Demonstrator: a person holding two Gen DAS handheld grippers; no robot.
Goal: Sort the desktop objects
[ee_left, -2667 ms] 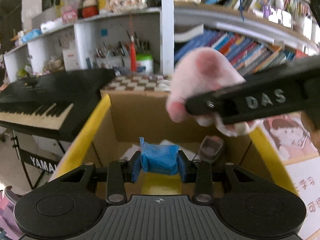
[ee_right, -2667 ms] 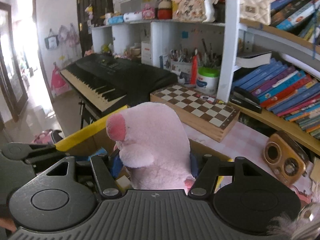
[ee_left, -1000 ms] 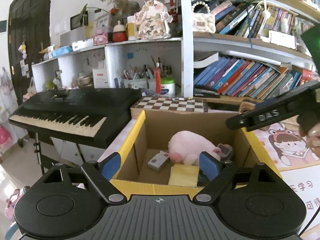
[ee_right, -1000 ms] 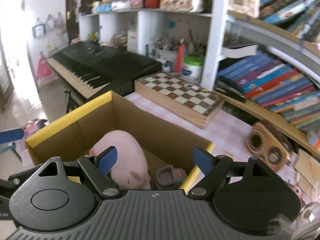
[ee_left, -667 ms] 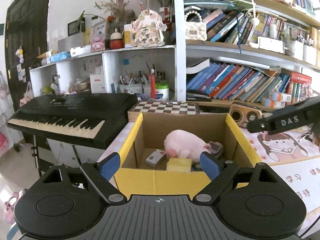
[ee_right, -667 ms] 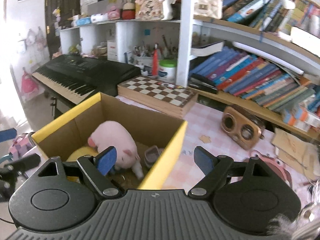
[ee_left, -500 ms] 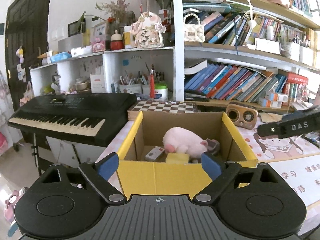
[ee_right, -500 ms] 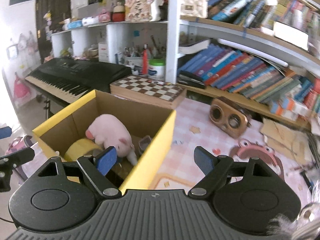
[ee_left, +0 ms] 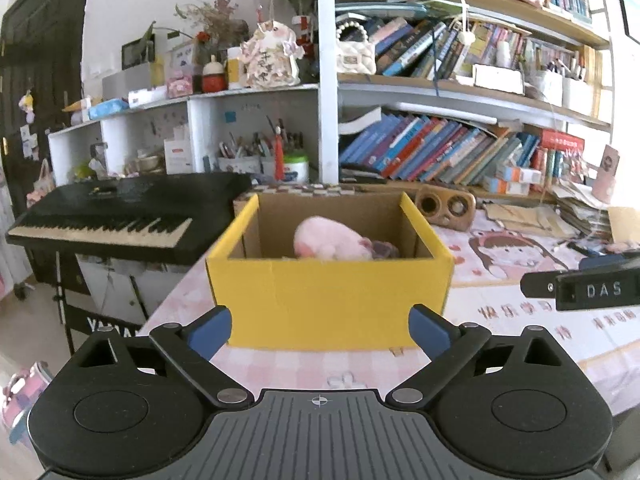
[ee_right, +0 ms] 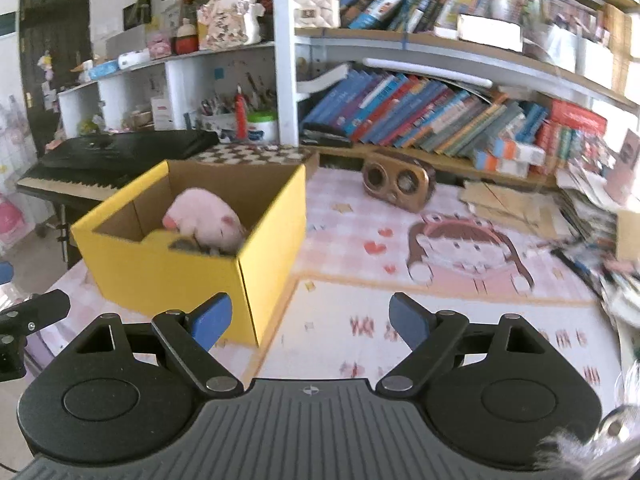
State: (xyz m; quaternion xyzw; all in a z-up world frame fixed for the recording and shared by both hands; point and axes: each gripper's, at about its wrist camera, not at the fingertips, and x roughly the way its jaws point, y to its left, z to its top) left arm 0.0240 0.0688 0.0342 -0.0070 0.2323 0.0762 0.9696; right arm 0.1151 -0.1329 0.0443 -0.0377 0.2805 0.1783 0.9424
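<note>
A yellow cardboard box point(ee_left: 332, 296) point(ee_right: 168, 272) stands on the pink checked desk near its left end. A pink plush pig point(ee_left: 328, 240) point(ee_right: 204, 220) lies inside it beside smaller items I cannot make out. My left gripper point(ee_left: 319, 330) hangs in front of the box's near wall, jaws opening, nothing between them. My right gripper point(ee_right: 310, 322) is open and empty to the right of the box, over the printed desk mat point(ee_right: 460, 248). Its black finger also juts into the left wrist view at the right edge.
A brown wooden speaker point(ee_right: 398, 180) point(ee_left: 444, 204) sits behind the box, next to a chessboard point(ee_right: 256, 154). A black keyboard piano point(ee_left: 120, 212) stands left of the desk. Bookshelves fill the back; papers and books point(ee_right: 592, 216) pile up at the right.
Both grippers have pulled back from the box, which now looks smaller and farther. The right gripper has swung to the right over the mat. The left jaws have spread wider.
</note>
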